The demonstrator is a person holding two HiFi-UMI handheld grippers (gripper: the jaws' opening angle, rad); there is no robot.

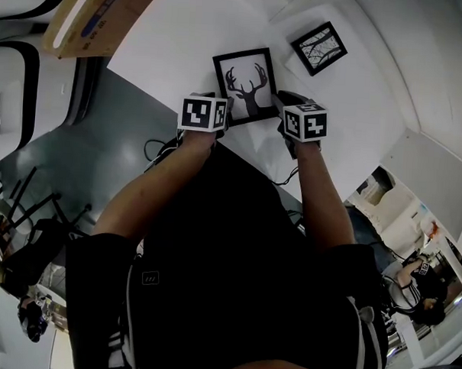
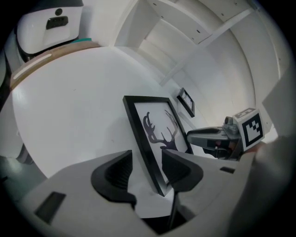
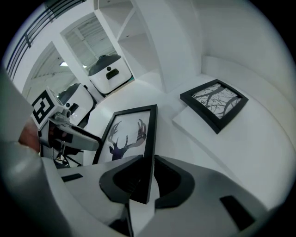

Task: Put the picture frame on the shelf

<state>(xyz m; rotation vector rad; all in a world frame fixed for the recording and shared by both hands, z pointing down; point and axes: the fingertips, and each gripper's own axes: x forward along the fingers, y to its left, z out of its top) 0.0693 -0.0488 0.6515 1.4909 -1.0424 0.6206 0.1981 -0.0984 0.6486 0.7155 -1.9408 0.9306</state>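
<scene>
The left gripper (image 2: 147, 162) has its jaws spread wide. The left rail of the picture frame (image 1: 247, 85) sits between them, and the outer pad stands clear of the rail, so nothing is pinched there. The right gripper (image 3: 147, 178) has its jaws set much narrower, astride the frame's right rail close to its near corner. A sliver of white shows beside one pad, so I read this as straddling rather than clamping.

The frame, black-edged with a deer silhouette, appears to lie flat on the white counter (image 1: 176, 47), between the two grippers and near the counter's front edge. Beyond it, a second frame (image 1: 319, 48) rests on a low white slab (image 3: 185, 121), apart from the first. Farther back rise the open white bays of the shelf (image 2: 194, 28).

The step in hand looks like taking hold. To do it well, both jaws should close squarely on opposite rails at matching height, with the pads on the black border rather than on the picture face. The grip should be firm before any lift. The frame should then rise level, so it neither twists out of the jaws nor clips the other frame on its way to the shelf.
</scene>
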